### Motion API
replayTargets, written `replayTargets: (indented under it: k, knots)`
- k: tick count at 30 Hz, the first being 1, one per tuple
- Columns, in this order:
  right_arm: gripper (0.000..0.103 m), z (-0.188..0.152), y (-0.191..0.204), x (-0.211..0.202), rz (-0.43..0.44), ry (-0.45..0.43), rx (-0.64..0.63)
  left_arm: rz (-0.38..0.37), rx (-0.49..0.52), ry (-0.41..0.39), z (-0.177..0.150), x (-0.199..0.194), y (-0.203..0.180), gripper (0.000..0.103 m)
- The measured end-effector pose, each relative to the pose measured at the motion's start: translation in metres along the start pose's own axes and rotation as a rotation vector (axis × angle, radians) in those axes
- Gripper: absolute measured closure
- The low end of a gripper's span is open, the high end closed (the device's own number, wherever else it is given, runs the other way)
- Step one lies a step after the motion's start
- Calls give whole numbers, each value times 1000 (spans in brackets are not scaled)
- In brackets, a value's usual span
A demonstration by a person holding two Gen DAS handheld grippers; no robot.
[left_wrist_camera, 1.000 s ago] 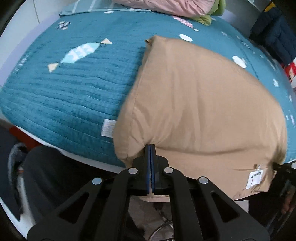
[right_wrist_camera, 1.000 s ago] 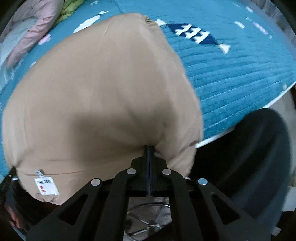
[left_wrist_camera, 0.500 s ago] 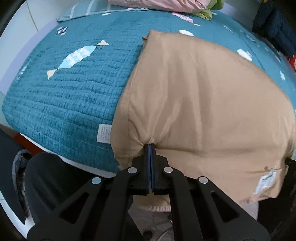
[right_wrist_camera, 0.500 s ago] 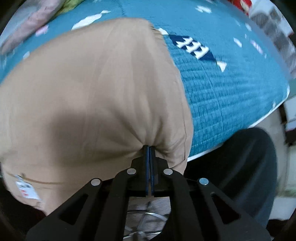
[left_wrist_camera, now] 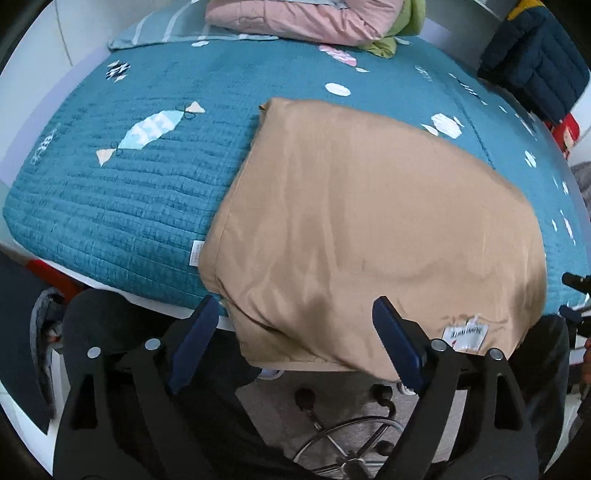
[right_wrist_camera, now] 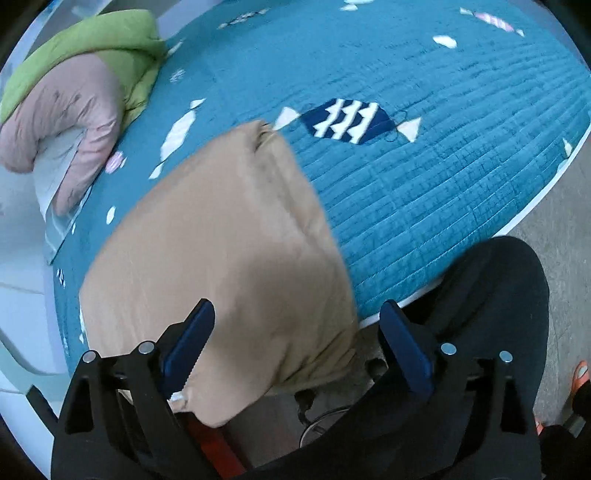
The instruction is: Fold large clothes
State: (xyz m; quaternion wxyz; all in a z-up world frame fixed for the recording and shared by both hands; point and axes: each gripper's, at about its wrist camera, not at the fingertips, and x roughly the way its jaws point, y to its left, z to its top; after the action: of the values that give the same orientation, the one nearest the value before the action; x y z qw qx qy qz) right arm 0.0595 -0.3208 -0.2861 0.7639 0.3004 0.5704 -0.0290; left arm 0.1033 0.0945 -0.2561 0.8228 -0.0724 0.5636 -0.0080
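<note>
Both tongs, left tongs (left_wrist_camera: 291,339) and right tongs (right_wrist_camera: 297,341), have just been opening, releasing the tan garment (left_wrist_camera: 369,229), which is overhanging the bed's (left_wrist_camera: 129,192) near edge, folded.

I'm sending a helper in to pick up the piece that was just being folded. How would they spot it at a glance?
Look at the bed with the teal quilt patterned with candy shapes. On its near edge lies the tan folded cloth, its front edge hanging over the side. It is plain and smooth with a small white label at one corner, unlike the pink and green bedding bundled at the far end.
</note>
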Motion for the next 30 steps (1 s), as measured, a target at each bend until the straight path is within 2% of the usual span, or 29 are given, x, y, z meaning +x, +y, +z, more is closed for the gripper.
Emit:
replayTargets:
  k: [2,6,9,12,14,17,20,21,23,25,26,27,30]
  knots:
    - [15,17,-19,18,42,38,18,-4,-7,10,6,2,-4,17]
    - [15,26,-40,42,100,109,54,11,11,12,10,2,-14,16]
    - [15,28,-41,53,159,142,56,39,41,12,10,3,-21,15]
    - [20,31,-36,61,265,163,74,67,44,9,10,4,-26,15]
    - [20,35,-36,71,263,165,96,77,27,-6,11,2,-27,15]
    - [12,38,-40,75,305,175,110,64,2,-2,14,3,-28,15]
    - [10,42,-46,78,331,178,153,60,0,12,15,7,-33,15]
    - [13,42,-46,76,321,168,153,64,2,12,16,7,-36,15]
    - [28,38,-43,68,256,135,102,66,11,-1,18,6,-41,15]
    - [61,34,-33,58,246,98,63,49,17,-12,21,4,-47,15]
    - [69,32,-29,53,266,86,59,42,17,-11,23,4,-51,15]
    - [75,30,-25,49,262,72,52,31,20,-10,27,4,-55,15]
    - [79,25,-9,34,227,25,7,-11,40,-33,39,1,-71,16]
